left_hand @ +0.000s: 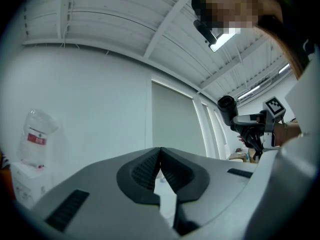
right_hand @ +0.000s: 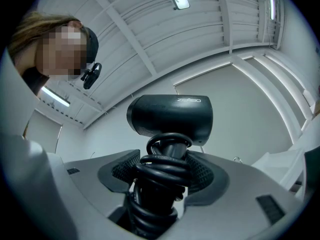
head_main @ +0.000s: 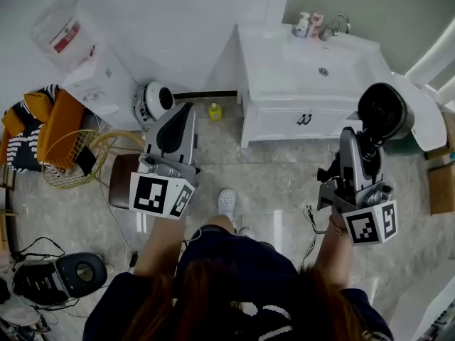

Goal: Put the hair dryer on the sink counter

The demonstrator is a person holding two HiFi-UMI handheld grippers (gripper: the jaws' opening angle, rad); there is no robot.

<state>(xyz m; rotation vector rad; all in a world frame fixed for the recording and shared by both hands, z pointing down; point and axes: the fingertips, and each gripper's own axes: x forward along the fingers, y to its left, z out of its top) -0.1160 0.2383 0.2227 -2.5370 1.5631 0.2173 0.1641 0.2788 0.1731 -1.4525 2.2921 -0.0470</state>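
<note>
In the head view the black hair dryer (head_main: 384, 111) is held up in the air at the right, off the white sink counter (head_main: 284, 69), which lies further ahead. My right gripper (head_main: 361, 142) is shut on its handle, which has the black cord wound round it. The right gripper view shows the dryer's head (right_hand: 170, 114) standing above the jaws, and the right gripper (right_hand: 167, 171) pressing on the wrapped handle. My left gripper (head_main: 183, 114) hangs at mid left over the floor. Its jaws meet with nothing between them in the left gripper view (left_hand: 160, 156).
A faucet (head_main: 338, 23) and small bottles (head_main: 308, 25) stand at the back of the counter. On the floor are a yellow bottle (head_main: 215, 111), a white round appliance (head_main: 153, 101), a yellow wire basket (head_main: 71, 158), a brown stool (head_main: 121, 180) and a black device (head_main: 78, 272).
</note>
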